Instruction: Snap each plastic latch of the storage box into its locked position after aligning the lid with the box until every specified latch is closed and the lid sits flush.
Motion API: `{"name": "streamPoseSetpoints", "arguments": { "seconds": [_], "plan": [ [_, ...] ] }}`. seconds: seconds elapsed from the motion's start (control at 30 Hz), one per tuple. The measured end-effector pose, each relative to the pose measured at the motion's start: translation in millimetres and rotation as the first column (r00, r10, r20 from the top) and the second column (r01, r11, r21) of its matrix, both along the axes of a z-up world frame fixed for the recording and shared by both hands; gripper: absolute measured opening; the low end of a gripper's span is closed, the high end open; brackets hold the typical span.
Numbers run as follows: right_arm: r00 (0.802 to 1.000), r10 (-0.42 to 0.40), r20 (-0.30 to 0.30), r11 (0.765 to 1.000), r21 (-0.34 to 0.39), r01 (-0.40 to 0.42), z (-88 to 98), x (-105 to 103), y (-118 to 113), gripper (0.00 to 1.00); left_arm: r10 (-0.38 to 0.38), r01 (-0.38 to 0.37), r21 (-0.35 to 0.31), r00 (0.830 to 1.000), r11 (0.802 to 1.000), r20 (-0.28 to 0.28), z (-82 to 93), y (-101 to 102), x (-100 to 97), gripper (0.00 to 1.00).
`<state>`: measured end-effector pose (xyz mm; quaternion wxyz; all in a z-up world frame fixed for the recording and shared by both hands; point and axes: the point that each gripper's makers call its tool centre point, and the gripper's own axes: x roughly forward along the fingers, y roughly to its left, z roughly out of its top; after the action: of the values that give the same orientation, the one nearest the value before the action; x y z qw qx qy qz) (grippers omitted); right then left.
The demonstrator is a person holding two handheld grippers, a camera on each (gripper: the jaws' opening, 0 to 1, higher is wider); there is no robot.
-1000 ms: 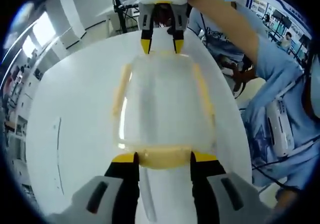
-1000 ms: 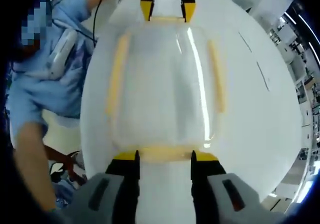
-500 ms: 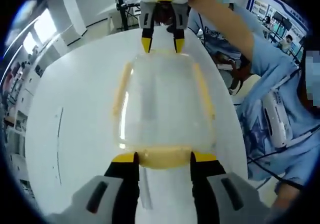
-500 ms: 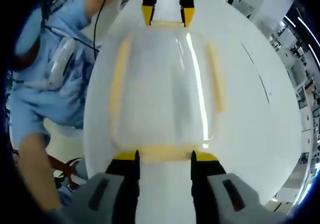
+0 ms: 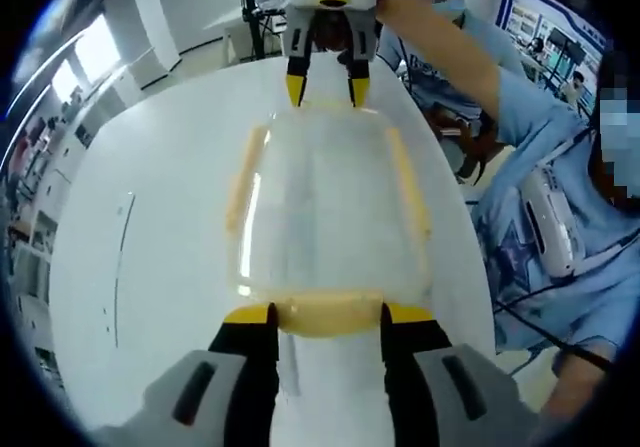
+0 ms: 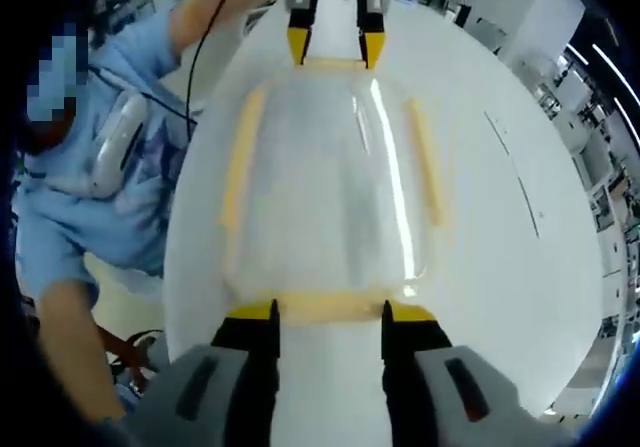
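Left gripper (image 5: 327,314) spread astride one yellow end latch (image 5: 328,312), right gripper (image 6: 329,311) likewise at the opposite end; clear storage box (image 5: 325,207) on white table (image 5: 150,267). Probably light, slick, flexible: press latches only, squarely

Right hand-held gripper (image 6: 329,315) jaws straddle storage box (image 6: 325,192) yellow latch (image 6: 330,307)
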<state>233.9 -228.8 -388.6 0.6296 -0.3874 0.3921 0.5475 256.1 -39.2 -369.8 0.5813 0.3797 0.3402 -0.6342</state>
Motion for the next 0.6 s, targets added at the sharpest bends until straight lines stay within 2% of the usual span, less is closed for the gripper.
{"name": "streamPoseSetpoints", "arguments": {
  "seconds": [0.3,0.6],
  "plan": [
    [1.000,0.021,-0.002,0.999,0.036,-0.021,-5.2,1,18,0.38,0.021,-0.021,-0.014,1.000,1.000,-0.010,-1.9,18,-1.2,0.39],
    [0.999,0.045,-0.003,0.997,0.055,-0.045,-1.2,4,35,0.38,0.043,-0.043,-0.029,0.999,0.999,-0.019,-2.2,35,-3.9,0.39]
  ]
}}
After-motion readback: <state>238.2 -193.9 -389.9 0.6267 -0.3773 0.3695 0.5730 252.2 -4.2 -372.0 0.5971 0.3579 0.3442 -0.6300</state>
